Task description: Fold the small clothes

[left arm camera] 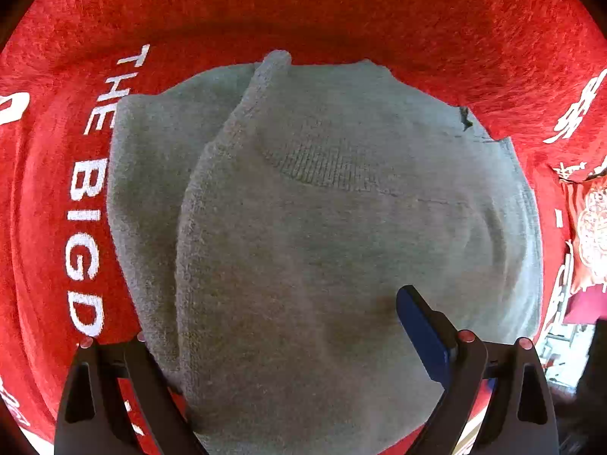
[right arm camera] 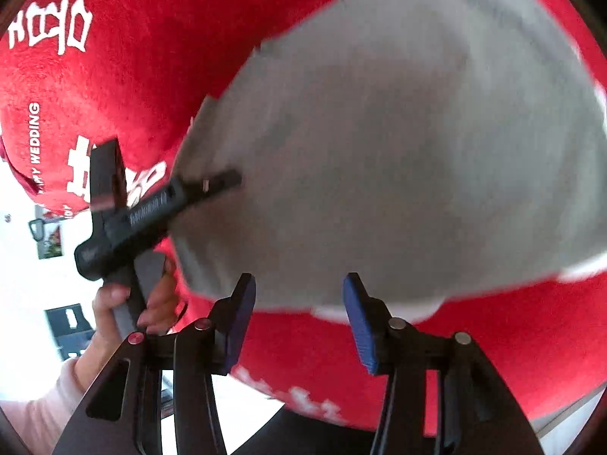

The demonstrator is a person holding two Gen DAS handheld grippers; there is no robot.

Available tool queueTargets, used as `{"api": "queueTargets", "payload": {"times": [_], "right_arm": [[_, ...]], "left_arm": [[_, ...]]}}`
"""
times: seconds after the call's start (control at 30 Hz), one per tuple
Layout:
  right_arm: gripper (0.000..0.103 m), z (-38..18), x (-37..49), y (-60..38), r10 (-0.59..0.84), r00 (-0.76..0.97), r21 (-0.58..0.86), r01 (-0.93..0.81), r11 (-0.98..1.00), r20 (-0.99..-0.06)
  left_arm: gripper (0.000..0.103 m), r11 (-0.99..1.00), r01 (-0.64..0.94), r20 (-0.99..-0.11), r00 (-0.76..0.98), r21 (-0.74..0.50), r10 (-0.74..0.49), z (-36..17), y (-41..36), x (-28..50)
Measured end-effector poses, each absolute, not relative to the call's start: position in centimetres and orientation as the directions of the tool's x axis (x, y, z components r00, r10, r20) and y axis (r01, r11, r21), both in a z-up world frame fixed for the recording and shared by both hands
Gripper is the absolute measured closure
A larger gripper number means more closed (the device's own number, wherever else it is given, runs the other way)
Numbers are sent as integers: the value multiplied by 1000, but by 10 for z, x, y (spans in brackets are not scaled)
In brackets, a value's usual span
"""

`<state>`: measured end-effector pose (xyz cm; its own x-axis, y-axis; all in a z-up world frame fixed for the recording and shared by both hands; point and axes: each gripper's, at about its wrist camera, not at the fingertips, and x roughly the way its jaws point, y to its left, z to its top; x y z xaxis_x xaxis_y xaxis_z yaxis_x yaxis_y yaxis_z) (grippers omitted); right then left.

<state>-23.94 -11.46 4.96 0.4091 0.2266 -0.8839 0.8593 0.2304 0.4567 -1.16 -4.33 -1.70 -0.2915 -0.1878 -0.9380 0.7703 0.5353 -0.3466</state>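
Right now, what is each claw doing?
Left claw: open, straddling the grey knitted garment, not clamped.
Right claw: open, holding nothing, at the garment's near edge.

Your sweater [left arm camera: 322,227] is plain grey knit; your cloth [left arm camera: 341,11] beneath is red with white lettering. Your gripper pads [right arm camera: 362,322] are blue.

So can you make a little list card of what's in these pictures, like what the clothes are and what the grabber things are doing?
garment: grey knitted sweater, partly folded, one side flap laid over the middle
surface: red fuzzy cloth with white lettering, under the sweater
left hand-held gripper: open, one finger hidden beneath the sweater's edge, one blue pad resting on top
right hand-held gripper: open, empty, at the sweater's near edge
picture quality: right wrist view is blurred
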Motion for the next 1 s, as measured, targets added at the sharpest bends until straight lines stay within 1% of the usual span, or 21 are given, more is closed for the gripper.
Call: {"api": "queueTargets", "payload": {"times": [0.07,0.13,0.17,0.2,0.33,0.4,0.47,0.5,0.53,0.57,0.67,0.8,0.83,1.0], "right_arm": [[50,50,-238,-126,195,393,433,865,253,-899],[58,47,-235,-137,175,365,401,874,273,-914],[78,46,-233,-142,168,361,395,877,275,-918],[95,42,-232,-149,167,363,397,875,278,-917],[95,25,-230,-157,169,360,394,879,269,-918],[95,13,-233,-152,192,350,392,880,268,-917],[100,0,-234,-150,219,335,387,881,274,-916],[100,-4,-235,-150,226,345,399,875,274,-911],[100,-4,-235,-149,223,350,403,872,277,-910],[100,-3,-236,-149,224,351,406,868,285,-909],[100,-4,-238,-147,236,357,416,862,289,-904],[100,-8,-239,-147,246,378,439,853,282,-892],[100,-10,-239,-147,249,383,445,851,280,-889],[98,4,-259,-152,255,430,490,834,254,-866]], "left_arm": [[7,536,778,-945,-275,-328,-179,-17,-44,-15],[7,537,782,-949,-264,-315,-172,-17,-48,-18],[7,539,785,-952,-255,-305,-167,-18,-49,-21],[7,540,786,-954,-252,-301,-165,-19,-53,-24],[7,558,781,-960,-231,-281,-160,-21,-61,-31],[7,563,779,-961,-226,-277,-161,-22,-62,-32],[35,561,783,-963,-203,-268,-178,-18,-63,-32],[44,558,783,-961,-205,-274,-185,-15,-60,-28],[62,556,779,-956,-211,-291,-204,-11,-61,-28],[71,549,788,-959,-193,-277,-207,-6,-63,-28],[79,542,791,-956,-193,-285,-221,2,-66,-28],[81,524,767,-922,-237,-370,-305,32,-69,-28],[81,506,769,-911,-242,-390,-334,46,-74,-32],[83,369,827,-868,-257,-425,-426,105,-115,-71]]}}
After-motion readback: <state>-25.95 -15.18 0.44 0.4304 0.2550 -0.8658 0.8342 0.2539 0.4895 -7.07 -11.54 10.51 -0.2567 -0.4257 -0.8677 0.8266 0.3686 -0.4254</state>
